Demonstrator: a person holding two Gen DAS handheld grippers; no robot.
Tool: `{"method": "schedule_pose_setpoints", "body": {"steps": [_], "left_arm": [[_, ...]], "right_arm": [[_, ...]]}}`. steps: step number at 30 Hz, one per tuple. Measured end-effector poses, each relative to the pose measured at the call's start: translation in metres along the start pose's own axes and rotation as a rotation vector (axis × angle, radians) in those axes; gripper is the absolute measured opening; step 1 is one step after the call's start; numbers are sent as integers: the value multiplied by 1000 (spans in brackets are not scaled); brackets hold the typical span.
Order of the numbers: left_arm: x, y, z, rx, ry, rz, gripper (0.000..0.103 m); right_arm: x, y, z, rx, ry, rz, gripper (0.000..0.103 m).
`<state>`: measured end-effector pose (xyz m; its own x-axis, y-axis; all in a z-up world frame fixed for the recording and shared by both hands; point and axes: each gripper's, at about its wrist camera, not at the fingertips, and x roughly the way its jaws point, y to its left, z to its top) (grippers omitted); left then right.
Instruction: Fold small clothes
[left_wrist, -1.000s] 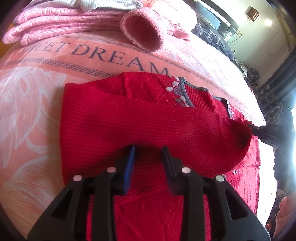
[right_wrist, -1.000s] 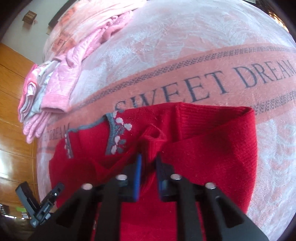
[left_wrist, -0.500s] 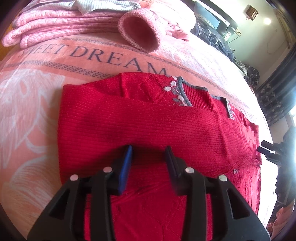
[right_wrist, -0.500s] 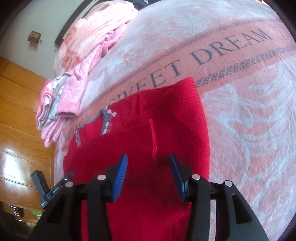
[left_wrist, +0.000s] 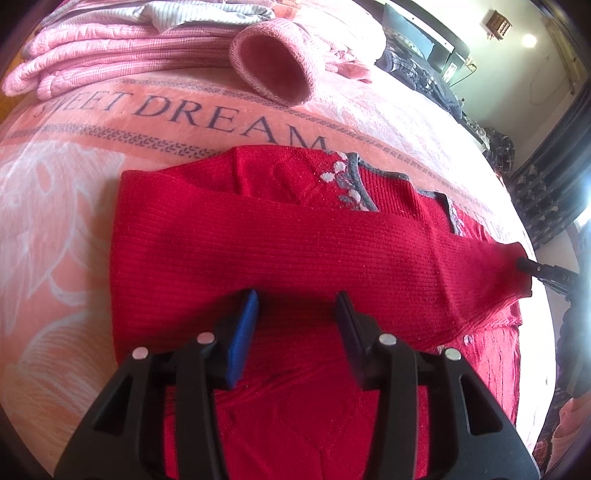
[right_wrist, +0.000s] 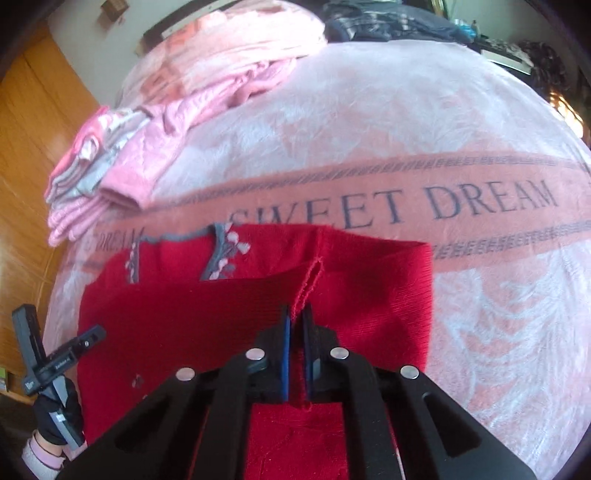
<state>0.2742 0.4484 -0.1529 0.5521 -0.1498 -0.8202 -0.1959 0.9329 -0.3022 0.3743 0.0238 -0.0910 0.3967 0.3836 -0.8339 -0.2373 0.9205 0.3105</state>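
A red knit sweater (left_wrist: 295, 243) with a grey flowered neckline (right_wrist: 218, 254) lies flat on a pink "SWEET DREAM" blanket (left_wrist: 74, 221). One red sleeve (left_wrist: 480, 266) is folded across its chest. My right gripper (right_wrist: 296, 321) is shut on that sleeve's cuff seam and lifts it slightly; in the left wrist view it shows at the cuff's right end (left_wrist: 535, 271). My left gripper (left_wrist: 295, 314) hovers open just above the sweater's lower body with nothing between its fingers. In the right wrist view the left gripper (right_wrist: 55, 358) sits at the sweater's left edge, held by a gloved hand (right_wrist: 55, 413).
A pile of pink and grey clothes (left_wrist: 110, 55) lies along the blanket's far side, with a pink cuff (left_wrist: 273, 70) hanging open toward the sweater. Dark clothes (right_wrist: 388, 22) are heaped further back. Wooden floor (right_wrist: 29, 147) lies beyond the bed's left edge.
The right gripper let go of the sleeve and opened half a second ago, then shut again on the cuff seam. The left gripper has stayed open over the sweater.
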Motion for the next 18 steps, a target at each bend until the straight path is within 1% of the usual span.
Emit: {"method": "schedule_pose_setpoints", "body": {"steps": [1, 3, 4, 5, 6, 8, 9, 10, 12, 14, 16, 18], "left_arm": [[0, 0, 0, 4, -1, 0, 43], [0, -1, -1, 9, -2, 4, 43], [-1, -1, -2, 11, -3, 7, 43], [0, -1, -2, 13, -2, 8, 43], [0, -2, -2, 14, -2, 10, 43], [0, -2, -1, 17, 0, 14, 43], [-1, -3, -1, 19, 2, 16, 44], [-2, -4, 0, 17, 8, 21, 43], [-8, -9, 2, 8, 11, 38, 44], [-16, -18, 3, 11, -3, 29, 46], [-21, -32, 1, 33, -18, 12, 49], [-19, -43, -2, 64, -7, 15, 51]], "right_arm": [[2, -5, 0, 9, 3, -20, 4], [17, -15, -3, 24, 45, -59, 3], [24, -21, -5, 37, 62, -90, 0], [31, -27, -8, 42, 76, -129, 0], [36, -34, -10, 56, 81, -104, 0], [30, -43, -13, 101, 64, -49, 0], [26, -45, -14, 110, 58, -38, 0], [20, -43, -15, 105, 50, -27, 3], [10, -30, -17, 70, 47, 18, 4], [1, -12, -17, 20, 39, 34, 9], [-2, 5, -18, -25, 35, 45, 11], [2, 16, -21, -43, 55, 60, 12]]}}
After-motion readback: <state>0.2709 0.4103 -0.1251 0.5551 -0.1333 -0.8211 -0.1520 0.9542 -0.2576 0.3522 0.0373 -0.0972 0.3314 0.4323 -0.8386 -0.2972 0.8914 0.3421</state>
